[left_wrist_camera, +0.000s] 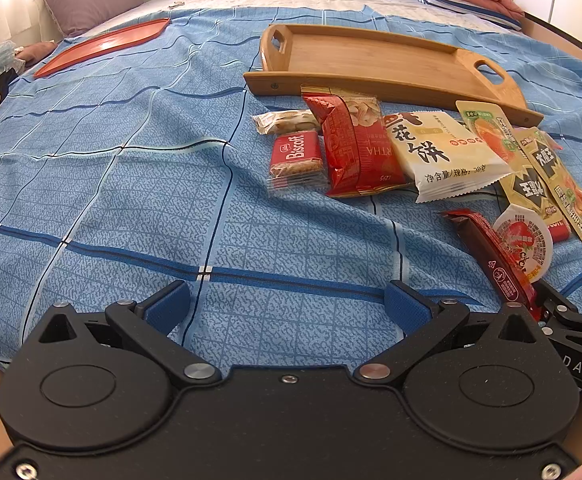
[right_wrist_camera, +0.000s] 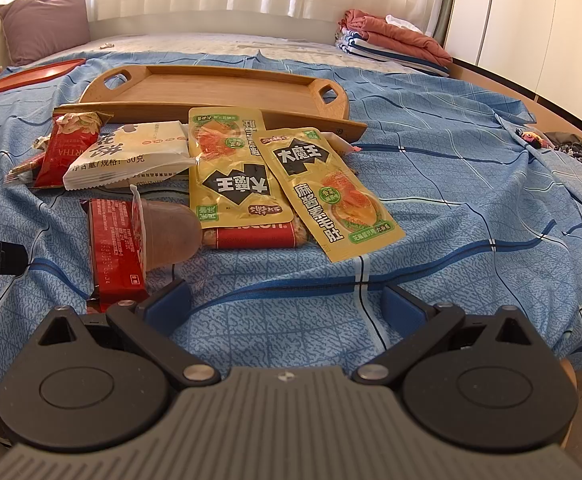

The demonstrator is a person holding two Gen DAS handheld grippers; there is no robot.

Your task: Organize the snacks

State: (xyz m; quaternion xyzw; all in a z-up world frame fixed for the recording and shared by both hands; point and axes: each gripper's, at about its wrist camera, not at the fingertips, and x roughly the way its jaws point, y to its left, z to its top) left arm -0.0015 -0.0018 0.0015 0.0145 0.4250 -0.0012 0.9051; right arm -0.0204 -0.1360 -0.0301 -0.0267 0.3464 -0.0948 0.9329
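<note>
Your left gripper [left_wrist_camera: 287,300] and right gripper [right_wrist_camera: 287,300] both gape, holding nothing. Wooden tray [left_wrist_camera: 371,60], upper centre, holds nothing; snack packets [left_wrist_camera: 371,152] lie on the bedspread just below it.

The tray [right_wrist_camera: 211,88] is smooth, matt wood. The snack packets [right_wrist_camera: 231,176] are glossy plastic film. The bedsheet [left_wrist_camera: 131,200] is matt woven cloth, and the red plate [left_wrist_camera: 103,46] looks like shiny plastic.
</note>
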